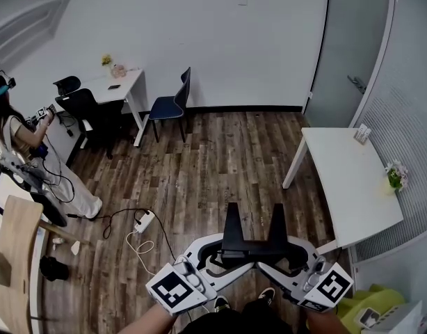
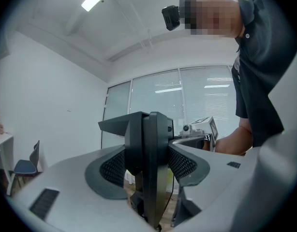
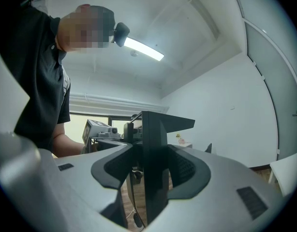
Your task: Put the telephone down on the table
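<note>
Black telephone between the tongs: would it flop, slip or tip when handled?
Probably stiff: the black telephone holds its shape, prongs upright, though the left tongs and right tongs grip only its ends. Possibly slippery, as its faces look smooth and hard. Set down, it might tip, since it looks thin edge-on.

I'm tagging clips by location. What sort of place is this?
Likely a small office: a white table, a white desk with a blue chair, and a frosted glass door.
</note>
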The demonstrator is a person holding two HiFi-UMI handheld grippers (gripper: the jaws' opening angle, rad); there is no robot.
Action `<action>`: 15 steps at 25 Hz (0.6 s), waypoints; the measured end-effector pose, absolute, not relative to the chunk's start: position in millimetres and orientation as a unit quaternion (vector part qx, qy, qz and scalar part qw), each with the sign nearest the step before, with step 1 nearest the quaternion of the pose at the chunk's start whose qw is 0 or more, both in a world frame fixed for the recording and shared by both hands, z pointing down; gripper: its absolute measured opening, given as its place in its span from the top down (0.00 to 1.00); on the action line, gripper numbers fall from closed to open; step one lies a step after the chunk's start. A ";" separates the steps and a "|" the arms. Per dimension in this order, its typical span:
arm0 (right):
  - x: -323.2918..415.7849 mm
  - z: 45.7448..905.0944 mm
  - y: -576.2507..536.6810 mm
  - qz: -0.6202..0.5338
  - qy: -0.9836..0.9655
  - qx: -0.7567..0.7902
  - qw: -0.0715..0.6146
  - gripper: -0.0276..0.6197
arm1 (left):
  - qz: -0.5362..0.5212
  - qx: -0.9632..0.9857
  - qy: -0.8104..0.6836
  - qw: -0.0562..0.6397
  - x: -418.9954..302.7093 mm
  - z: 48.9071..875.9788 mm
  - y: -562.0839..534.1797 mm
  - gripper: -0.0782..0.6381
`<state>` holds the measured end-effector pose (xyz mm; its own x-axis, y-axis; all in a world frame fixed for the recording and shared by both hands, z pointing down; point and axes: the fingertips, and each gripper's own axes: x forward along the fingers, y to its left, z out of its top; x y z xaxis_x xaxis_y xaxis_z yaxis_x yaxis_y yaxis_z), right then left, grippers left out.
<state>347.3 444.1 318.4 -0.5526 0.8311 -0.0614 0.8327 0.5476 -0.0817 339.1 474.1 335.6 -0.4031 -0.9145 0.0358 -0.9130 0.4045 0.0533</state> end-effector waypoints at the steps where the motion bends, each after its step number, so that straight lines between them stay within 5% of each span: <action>1: 346.1 316.9 445.1 -0.053 0.879 0.474 0.011 0.61 | -0.013 0.546 -0.837 0.031 337.7 336.9 473.9 0.54; 15: 288.5 331.1 387.1 -0.044 0.885 0.464 0.004 0.61 | -0.007 0.549 -0.835 0.031 280.6 340.7 420.0 0.54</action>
<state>288.5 387.1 331.1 -0.5687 0.8211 -0.0482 0.8219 0.5650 -0.0729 280.6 420.0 340.7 -0.3949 -0.9176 0.0450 -0.9168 0.3968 0.0455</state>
